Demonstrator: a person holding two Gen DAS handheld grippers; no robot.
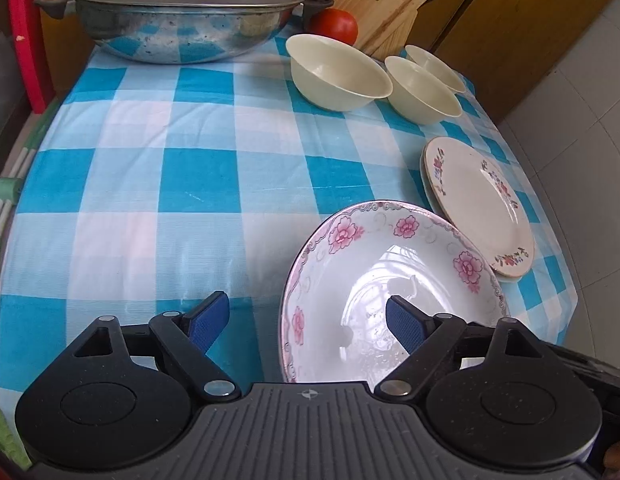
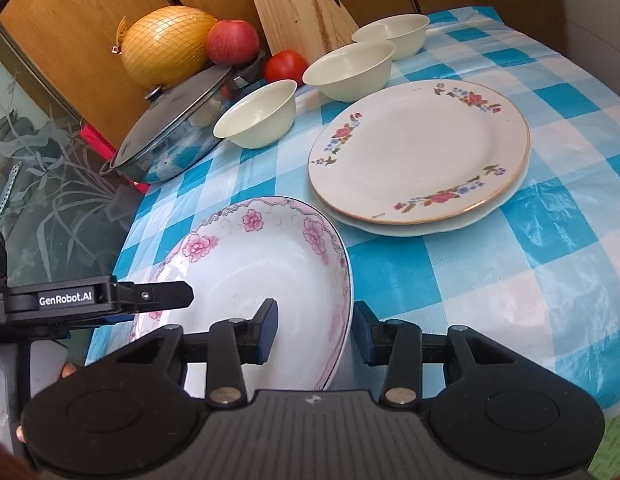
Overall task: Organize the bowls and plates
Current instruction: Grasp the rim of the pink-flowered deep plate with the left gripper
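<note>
A deep pink-flowered plate (image 1: pixel 390 276) (image 2: pixel 254 264) is tilted up near the table's front edge. My left gripper (image 1: pixel 306 324) is open, its fingers straddling the plate's left rim. My right gripper (image 2: pixel 316 330) is open around the plate's right rim, one pad inside and one outside. Two flat floral plates (image 1: pixel 478 204) (image 2: pixel 420 152) lie stacked beyond it. Three cream bowls (image 1: pixel 338 72) (image 2: pixel 258 114) stand separately at the back. The left gripper also shows in the right wrist view (image 2: pixel 150 300).
A lidded metal pot (image 1: pixel 182 16) (image 2: pixel 178 124) stands at the back on the blue checked cloth (image 1: pixel 150 184). A tomato (image 2: pixel 284 66), an apple (image 2: pixel 232 40), a netted pomelo (image 2: pixel 162 46) and a wooden knife block (image 2: pixel 294 4) stand by the cabinet.
</note>
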